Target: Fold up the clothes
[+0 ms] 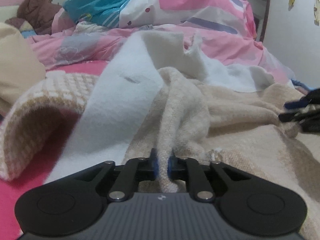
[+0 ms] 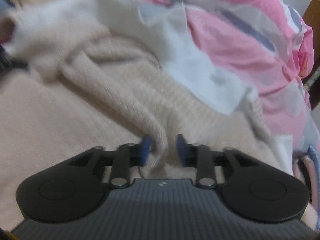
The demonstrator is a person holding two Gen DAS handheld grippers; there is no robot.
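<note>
Pinching a fold of the beige sweater on the bed, the left gripper is clamped tight. The right gripper sits apart, with the sweater loose between its pads. Close it firmly first, then lift both sides together.

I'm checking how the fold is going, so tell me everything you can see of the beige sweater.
The beige sweater is a soft, fuzzy ribbed knit, lying crumpled on the bed in thick rolls and folds. A white garment lies partly over it. The left gripper is shut on a bunched ridge of the knit. In the right wrist view a fold of it stands between the open pads of the right gripper, against the left-hand one; the other stands clear. That view is blurred.
</note>
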